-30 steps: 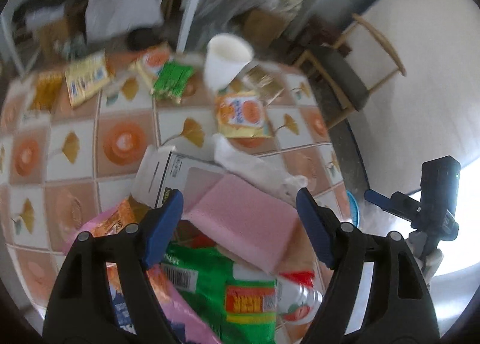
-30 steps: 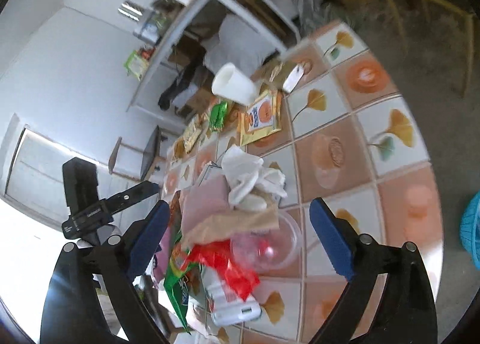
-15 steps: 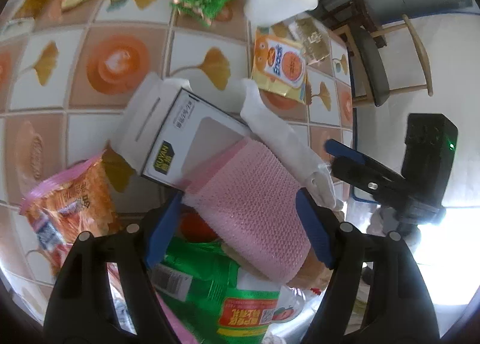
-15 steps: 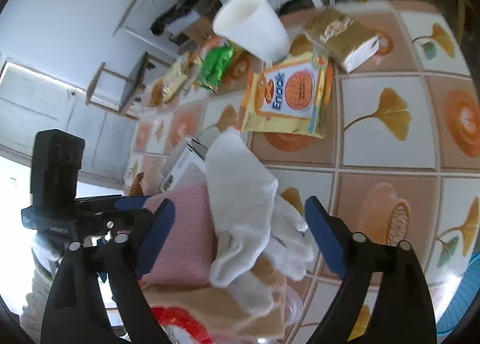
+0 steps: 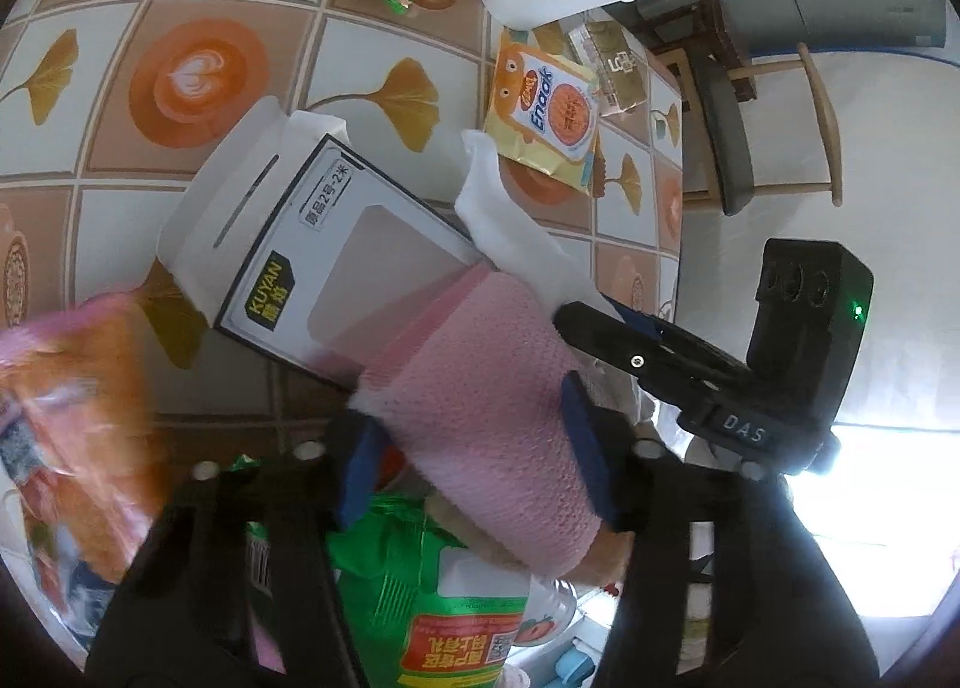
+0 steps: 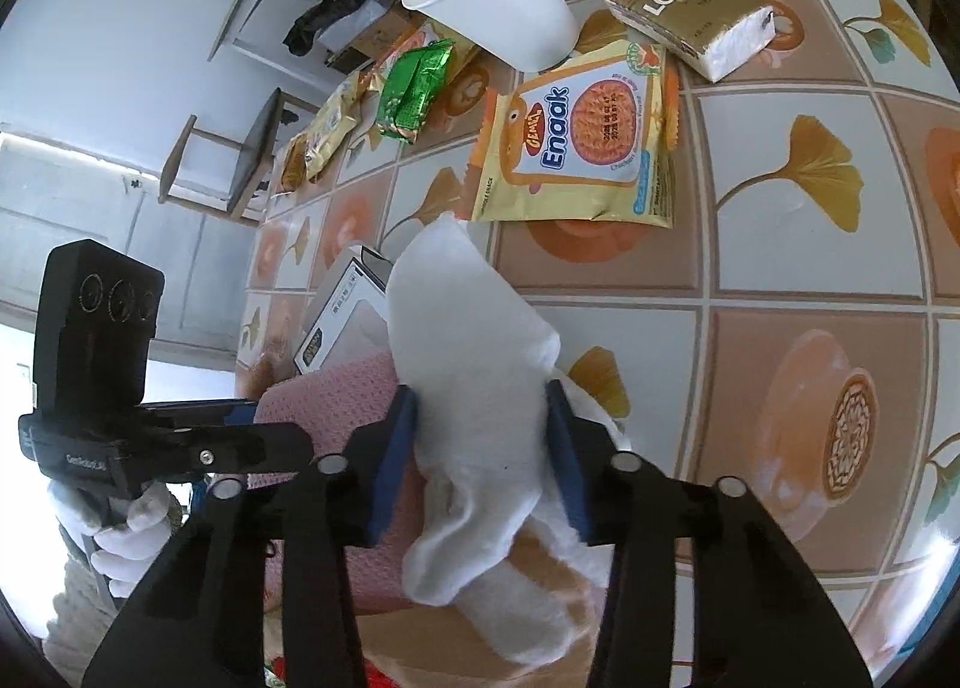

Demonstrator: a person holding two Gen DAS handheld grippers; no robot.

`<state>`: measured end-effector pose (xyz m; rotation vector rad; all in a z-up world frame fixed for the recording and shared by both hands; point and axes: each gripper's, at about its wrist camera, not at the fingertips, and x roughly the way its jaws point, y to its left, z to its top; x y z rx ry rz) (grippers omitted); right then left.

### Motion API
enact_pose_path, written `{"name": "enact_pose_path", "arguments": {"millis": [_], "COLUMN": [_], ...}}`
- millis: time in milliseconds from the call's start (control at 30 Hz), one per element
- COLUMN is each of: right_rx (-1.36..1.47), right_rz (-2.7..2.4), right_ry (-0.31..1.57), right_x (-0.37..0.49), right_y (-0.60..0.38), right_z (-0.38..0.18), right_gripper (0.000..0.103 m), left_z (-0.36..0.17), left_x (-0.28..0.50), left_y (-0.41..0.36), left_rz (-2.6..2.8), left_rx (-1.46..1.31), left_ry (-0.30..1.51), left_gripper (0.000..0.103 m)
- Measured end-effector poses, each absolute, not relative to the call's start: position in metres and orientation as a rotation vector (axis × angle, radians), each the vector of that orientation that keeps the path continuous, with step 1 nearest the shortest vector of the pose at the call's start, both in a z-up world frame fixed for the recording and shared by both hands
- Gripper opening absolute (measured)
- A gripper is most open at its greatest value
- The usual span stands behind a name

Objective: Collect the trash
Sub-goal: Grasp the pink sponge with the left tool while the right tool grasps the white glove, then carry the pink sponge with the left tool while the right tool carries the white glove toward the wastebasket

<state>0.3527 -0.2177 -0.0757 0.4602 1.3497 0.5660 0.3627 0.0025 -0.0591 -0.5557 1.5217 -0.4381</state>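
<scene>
Left gripper (image 5: 474,460) is squeezing the soft pink cloth (image 5: 480,388) mid-fold while the right gripper (image 6: 480,448) is probably pinching the floppy white tissue (image 6: 474,388), both light.

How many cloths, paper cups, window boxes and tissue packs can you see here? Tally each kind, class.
cloths: 2 (pink cloth in the left gripper, white cloth in the right gripper)
paper cup: 1
window box: 1
tissue pack: 1
total: 5
</scene>
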Motion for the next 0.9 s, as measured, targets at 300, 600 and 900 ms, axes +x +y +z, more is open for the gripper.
{"name": "enact_pose_path", "arguments": {"millis": [300,600,900], "right_rx": [0.453,0.458,0.526], "right_rz": [0.552,0.531,0.513], "right_ry": [1.287,1.15,1.036], "right_x": [0.345,0.332,0.312], "right_y": [-0.216,-0.231,-0.262], "right_z": [-0.06,-0.018,0.02], "right_gripper": [0.018,0.016,0.016], "left_z": [-0.045,-0.002,0.039], "left_x": [0.358,0.345,0.326], "left_y": [0.009,0.018,0.031], "left_rz": [-0.487,-0.544,-0.572], "left_rx": [-0.581,-0.538,-0.489], "left_ry": [1.443,1.255,1.072], "left_gripper": [0.032,0.031,0.031]}}
